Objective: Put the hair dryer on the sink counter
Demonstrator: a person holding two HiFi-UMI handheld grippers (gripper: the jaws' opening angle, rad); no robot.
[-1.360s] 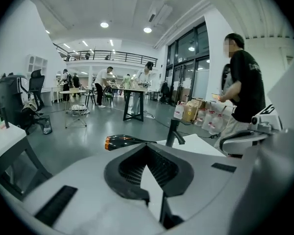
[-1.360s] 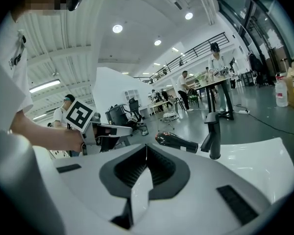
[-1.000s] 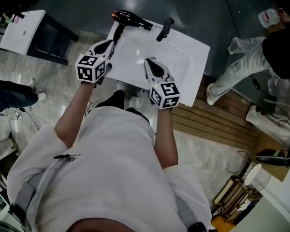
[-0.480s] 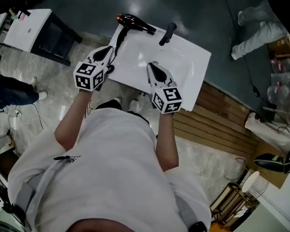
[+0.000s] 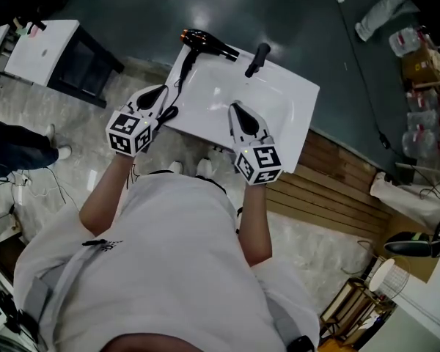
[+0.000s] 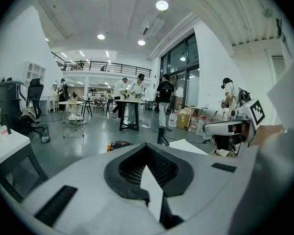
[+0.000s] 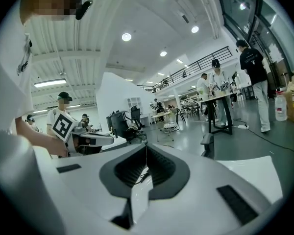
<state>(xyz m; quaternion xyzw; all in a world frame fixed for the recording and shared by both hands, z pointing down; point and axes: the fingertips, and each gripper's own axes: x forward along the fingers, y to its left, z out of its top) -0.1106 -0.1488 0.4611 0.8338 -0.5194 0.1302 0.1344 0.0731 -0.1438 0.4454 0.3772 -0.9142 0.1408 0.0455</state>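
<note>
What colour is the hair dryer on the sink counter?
The hair dryer is black with an orange end; it shows best in the head view.

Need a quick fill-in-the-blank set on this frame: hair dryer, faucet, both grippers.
1. The hair dryer lies on the sink counter, at its far ___ corner (left/right).
2. The faucet beside it is ___ in colour.
3. The left gripper and the right gripper both have their fingers ___ (open/shut).
4. The hair dryer is held by ___ gripper (left/right/neither).

Missing words: left; black; shut; neither.
</note>
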